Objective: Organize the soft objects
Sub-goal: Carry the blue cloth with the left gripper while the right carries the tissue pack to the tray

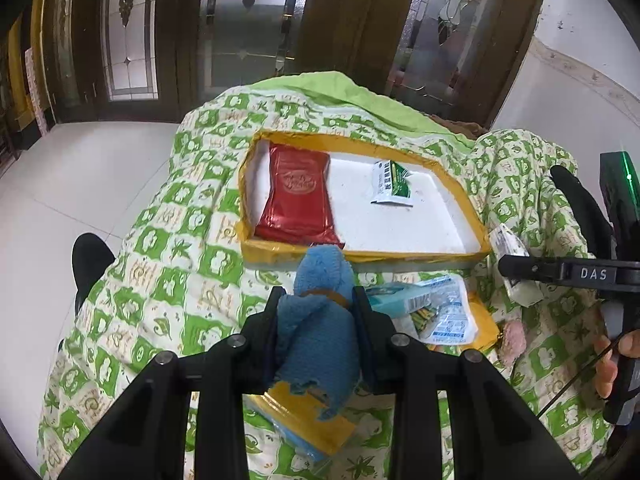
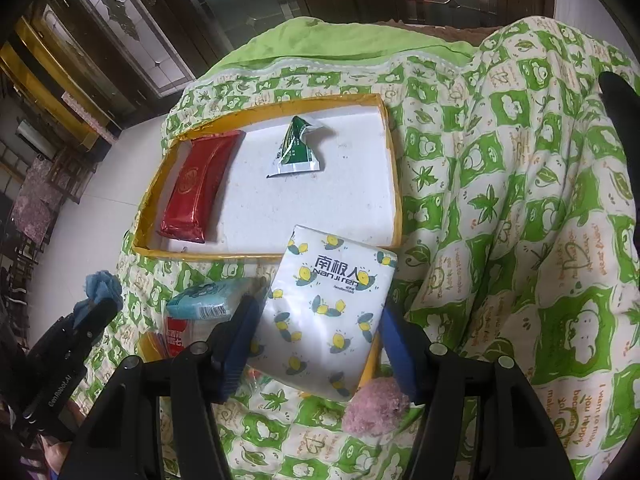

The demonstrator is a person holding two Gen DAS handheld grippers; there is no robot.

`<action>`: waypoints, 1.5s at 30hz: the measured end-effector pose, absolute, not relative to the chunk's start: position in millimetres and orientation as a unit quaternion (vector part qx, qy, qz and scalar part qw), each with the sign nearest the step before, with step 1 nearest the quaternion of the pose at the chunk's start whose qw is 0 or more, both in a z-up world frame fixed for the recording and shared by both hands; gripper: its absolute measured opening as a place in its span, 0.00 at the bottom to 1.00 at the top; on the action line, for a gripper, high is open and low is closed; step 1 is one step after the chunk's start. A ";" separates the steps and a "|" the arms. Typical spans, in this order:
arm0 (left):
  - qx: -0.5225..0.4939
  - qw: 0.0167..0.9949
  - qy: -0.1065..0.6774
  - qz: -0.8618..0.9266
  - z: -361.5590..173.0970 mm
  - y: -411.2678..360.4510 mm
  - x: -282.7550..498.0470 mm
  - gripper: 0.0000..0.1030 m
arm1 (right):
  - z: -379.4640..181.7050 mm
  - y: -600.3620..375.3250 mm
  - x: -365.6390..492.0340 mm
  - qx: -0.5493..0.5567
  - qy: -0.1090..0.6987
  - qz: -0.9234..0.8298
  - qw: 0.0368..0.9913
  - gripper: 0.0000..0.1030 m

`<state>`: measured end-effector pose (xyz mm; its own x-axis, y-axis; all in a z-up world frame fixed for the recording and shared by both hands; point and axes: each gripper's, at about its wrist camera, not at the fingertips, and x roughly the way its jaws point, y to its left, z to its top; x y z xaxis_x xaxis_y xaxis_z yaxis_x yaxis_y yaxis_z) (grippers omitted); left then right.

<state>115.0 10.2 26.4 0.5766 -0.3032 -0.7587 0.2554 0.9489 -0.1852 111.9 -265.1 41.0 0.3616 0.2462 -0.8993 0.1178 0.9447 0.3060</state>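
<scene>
My left gripper is shut on a blue plush toy and holds it above the quilt, just in front of the yellow-rimmed white tray. My right gripper is shut on a white tissue pack with bee prints, held near the tray's front rim. In the tray lie a red foil pouch and a small green sachet. The blue toy and left gripper show at the left of the right wrist view.
A green-and-white patterned quilt covers the surface. A teal wipes pack, a clear plastic packet, a yellow packet and a pink fluffy item lie on it. Wooden glass doors and tiled floor lie behind.
</scene>
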 end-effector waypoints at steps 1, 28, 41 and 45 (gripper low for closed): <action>-0.027 0.888 0.431 -0.158 27.7 9.0 116.4 0.31 | 41.5 -265.1 112.1 0.161 0.563 0.040 0.810 0.63; -0.010 0.890 0.423 -0.170 43.0 -11.2 130.0 0.31 | 44.0 -267.8 116.0 0.160 0.562 0.039 0.811 0.63; -0.006 0.889 0.424 -0.172 44.3 -15.5 132.6 0.31 | 44.3 -270.9 121.7 0.158 0.560 0.039 0.812 0.63; -0.004 0.888 0.425 -0.173 44.8 -20.7 138.8 0.31 | 43.0 -269.6 125.5 0.152 0.561 0.039 0.813 0.63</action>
<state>138.8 -20.7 44.8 0.5787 -0.3107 -0.7540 0.3045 0.9400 -0.1537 125.5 -269.6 43.0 0.3676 0.2335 -0.9002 0.1075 0.9508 0.2905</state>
